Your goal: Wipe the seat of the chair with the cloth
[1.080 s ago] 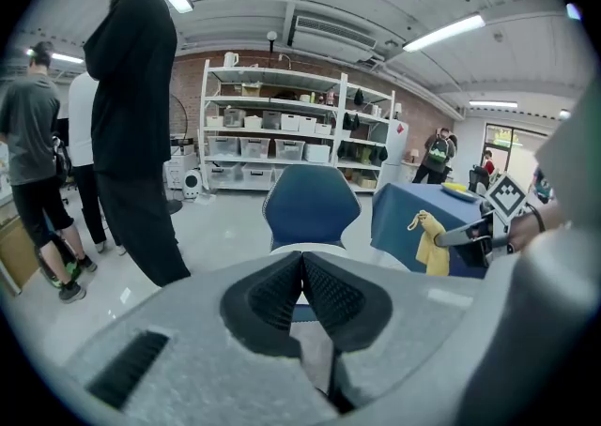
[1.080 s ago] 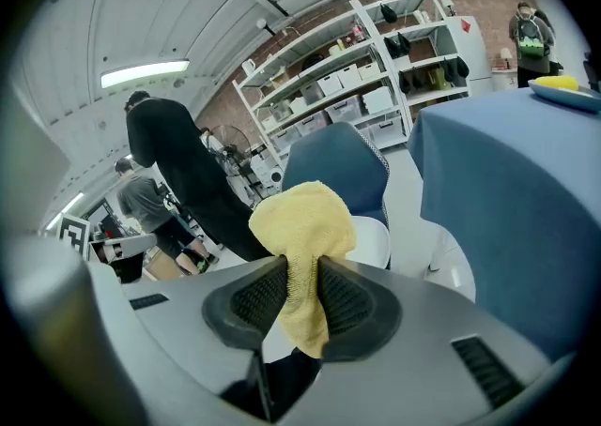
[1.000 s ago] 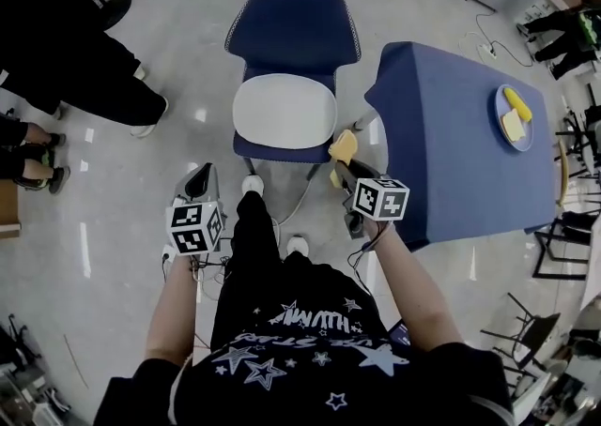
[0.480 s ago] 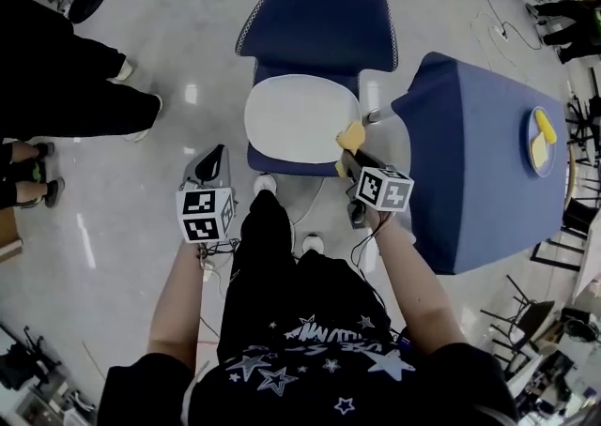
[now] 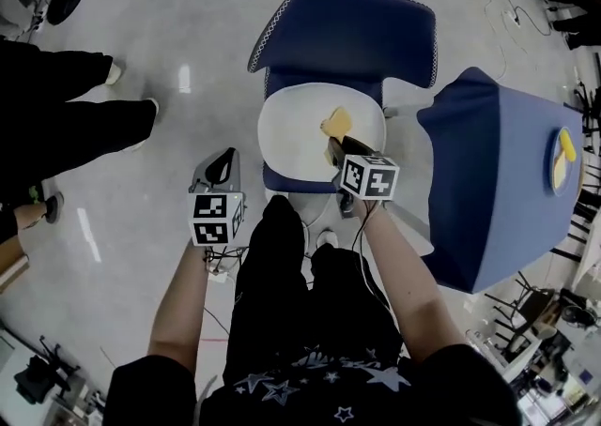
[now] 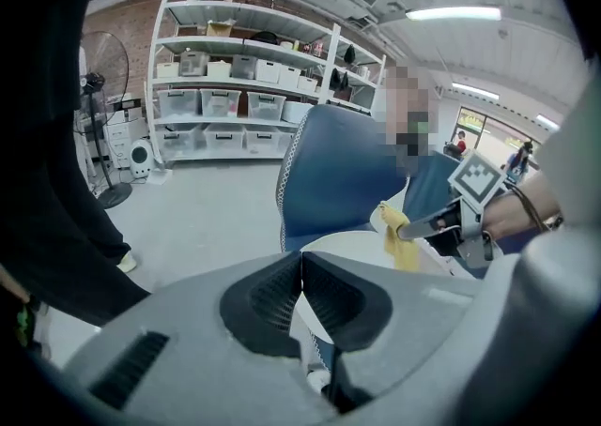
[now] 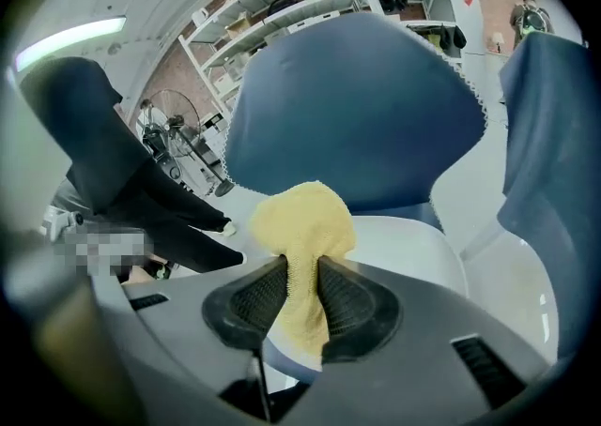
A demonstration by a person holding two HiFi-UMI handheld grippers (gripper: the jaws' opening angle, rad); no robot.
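I am holding the small yellow woven cloth point(image 7: 299, 216) over the white oval seat point(image 5: 289, 138) of the blue-backed chair point(image 5: 347, 25).

My right gripper point(image 7: 293, 272) is pinching the cloth at its middle, jaws nearly together on the fabric, with a loose bunch standing out ahead of them. I cannot tell whether it is touching the seat. I am judging it soft, light and floppy, so this bunched mid-grip is suiting it. My left gripper point(image 6: 300, 269) is hanging beside the chair, jaws together on nothing.

Nubbly cloth point(image 7: 300, 220), smooth glossy seat point(image 5: 289, 133)
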